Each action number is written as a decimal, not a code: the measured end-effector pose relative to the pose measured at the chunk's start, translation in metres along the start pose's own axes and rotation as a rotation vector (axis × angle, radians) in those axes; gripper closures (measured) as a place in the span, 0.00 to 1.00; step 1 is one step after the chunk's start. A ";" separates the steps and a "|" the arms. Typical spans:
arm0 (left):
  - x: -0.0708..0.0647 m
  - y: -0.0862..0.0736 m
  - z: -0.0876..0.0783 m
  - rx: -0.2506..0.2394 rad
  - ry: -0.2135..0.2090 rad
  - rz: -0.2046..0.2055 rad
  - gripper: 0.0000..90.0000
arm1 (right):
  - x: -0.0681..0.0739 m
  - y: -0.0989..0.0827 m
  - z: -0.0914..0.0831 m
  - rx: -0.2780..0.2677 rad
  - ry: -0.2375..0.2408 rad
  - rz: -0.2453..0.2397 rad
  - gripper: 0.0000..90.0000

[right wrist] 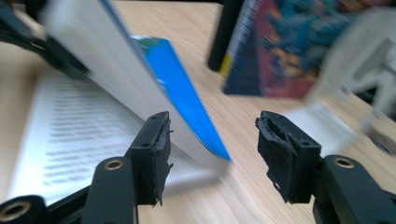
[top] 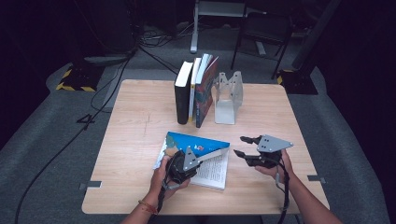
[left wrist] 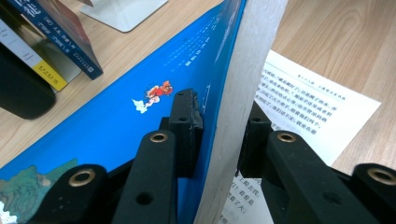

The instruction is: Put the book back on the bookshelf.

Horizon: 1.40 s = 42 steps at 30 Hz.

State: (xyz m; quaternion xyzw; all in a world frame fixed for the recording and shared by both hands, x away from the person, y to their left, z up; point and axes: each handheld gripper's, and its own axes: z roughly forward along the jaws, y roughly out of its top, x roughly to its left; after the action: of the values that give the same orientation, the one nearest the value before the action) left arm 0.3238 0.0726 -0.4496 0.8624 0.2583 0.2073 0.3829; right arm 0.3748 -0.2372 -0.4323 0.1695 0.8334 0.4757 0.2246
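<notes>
A book with a blue cover (top: 198,140) lies open on the wooden table (top: 135,116), its printed pages (top: 215,171) facing up. My left gripper (top: 201,158) is shut on the raised half. In the left gripper view (left wrist: 219,112) one pad presses the blue cover (left wrist: 140,116) and the other presses the far side of the thick block of pages (left wrist: 243,70). To the right of the book, my right gripper (top: 239,145) stands open. In the right gripper view (right wrist: 212,128) the book's lifted corner (right wrist: 205,140) lies between the jaws, touching neither pad.
A row of upright books (top: 194,91) stands at the back of the table and leans against a metal bookend (top: 227,98). The books (right wrist: 280,46) are blurred in the right gripper view. Cables and a chair (top: 261,32) are on the floor behind.
</notes>
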 end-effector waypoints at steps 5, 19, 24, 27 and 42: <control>0.006 0.001 -0.008 -0.043 -0.008 -0.027 0.82 | -0.013 -0.016 0.007 0.078 -0.010 0.041 0.50; 0.021 0.003 -0.034 -0.137 -0.020 -0.095 0.84 | -0.005 -0.035 0.042 0.203 0.072 0.058 0.50; 0.024 0.003 -0.040 -0.164 -0.033 -0.102 0.84 | -0.005 -0.041 0.052 0.227 0.099 0.077 0.50; 0.023 0.004 -0.042 -0.174 -0.038 -0.106 0.85 | -0.002 -0.042 0.059 0.234 0.139 0.073 0.49; 0.026 0.000 -0.047 -0.202 -0.056 -0.135 0.85 | 0.004 -0.035 0.067 0.112 0.256 0.130 0.58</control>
State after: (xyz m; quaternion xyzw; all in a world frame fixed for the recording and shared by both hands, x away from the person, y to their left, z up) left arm 0.3185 0.1145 -0.4166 0.8055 0.2827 0.1820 0.4879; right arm 0.4055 -0.2044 -0.4936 0.1731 0.8678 0.4597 0.0754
